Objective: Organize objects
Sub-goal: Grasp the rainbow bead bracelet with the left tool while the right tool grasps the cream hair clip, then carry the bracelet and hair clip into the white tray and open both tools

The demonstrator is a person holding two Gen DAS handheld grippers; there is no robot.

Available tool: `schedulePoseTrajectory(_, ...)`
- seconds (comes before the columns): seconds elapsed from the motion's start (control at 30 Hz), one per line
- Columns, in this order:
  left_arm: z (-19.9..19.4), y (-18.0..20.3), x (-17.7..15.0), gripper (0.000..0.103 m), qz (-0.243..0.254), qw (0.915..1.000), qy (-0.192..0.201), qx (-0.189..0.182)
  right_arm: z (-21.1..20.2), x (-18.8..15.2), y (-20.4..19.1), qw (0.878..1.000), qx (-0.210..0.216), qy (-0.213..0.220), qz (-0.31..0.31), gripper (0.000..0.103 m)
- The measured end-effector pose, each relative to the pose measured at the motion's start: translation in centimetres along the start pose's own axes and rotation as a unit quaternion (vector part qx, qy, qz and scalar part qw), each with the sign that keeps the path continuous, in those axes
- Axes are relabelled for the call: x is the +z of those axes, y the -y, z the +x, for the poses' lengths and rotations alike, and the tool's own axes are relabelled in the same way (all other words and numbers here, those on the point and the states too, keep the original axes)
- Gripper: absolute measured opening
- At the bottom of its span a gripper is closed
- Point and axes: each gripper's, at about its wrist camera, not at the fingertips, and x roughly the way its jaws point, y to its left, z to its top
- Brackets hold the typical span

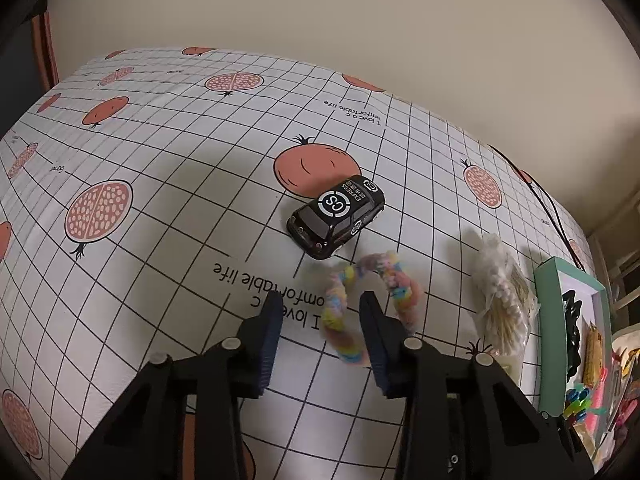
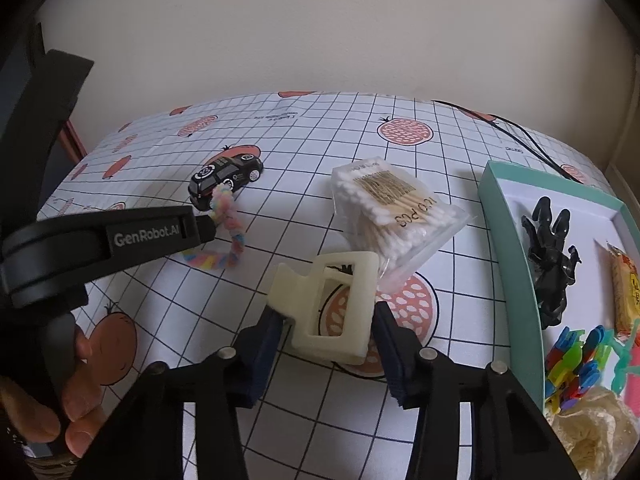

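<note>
A pastel rainbow scrunchie [image 1: 368,304] lies on the gridded tablecloth, with one side of its loop between the fingers of my open left gripper [image 1: 322,312]; it also shows in the right wrist view [image 2: 228,232]. A black toy car [image 1: 338,216] sits just beyond it, also seen in the right wrist view [image 2: 226,178]. A bag of cotton swabs [image 2: 394,216] lies to the right. My right gripper [image 2: 326,332] stands open around a cream hair claw clip [image 2: 332,304], which rests on the table between the fingers. A teal-rimmed tray [image 2: 504,216] sits at the right.
The tray holds a black claw clip [image 2: 550,260], a snack packet [image 2: 626,292], colourful plastic clips [image 2: 576,364] and a cream fabric piece [image 2: 596,432]. A black cable [image 2: 520,136] runs along the table's far right. A wall stands behind the table.
</note>
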Motion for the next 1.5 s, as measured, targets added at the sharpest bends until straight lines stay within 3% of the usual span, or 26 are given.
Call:
schedulePoseTrajectory(0.53,0.0,0.1,-0.2,0.012,0.015,0.9997,-0.006,0.021,-0.3,0.0,0.6,1.0,0.005,-0.006,0.006,0.049)
schedulePoseTrajectory(1.0,-0.7,1.2,-1.0,0.009,0.02,0.9997,-0.009,0.013,-1.6,0.0,1.9,1.0,0.009,-0.003,0.02,0.049)
schedulePoseTrajectory(1.5,-3.2,1.6,-1.4,0.008,0.03,0.9993,0.014,0.016,-4.6,0.0,3.6,1.0,-0.01,0.013,0.005,0.049)
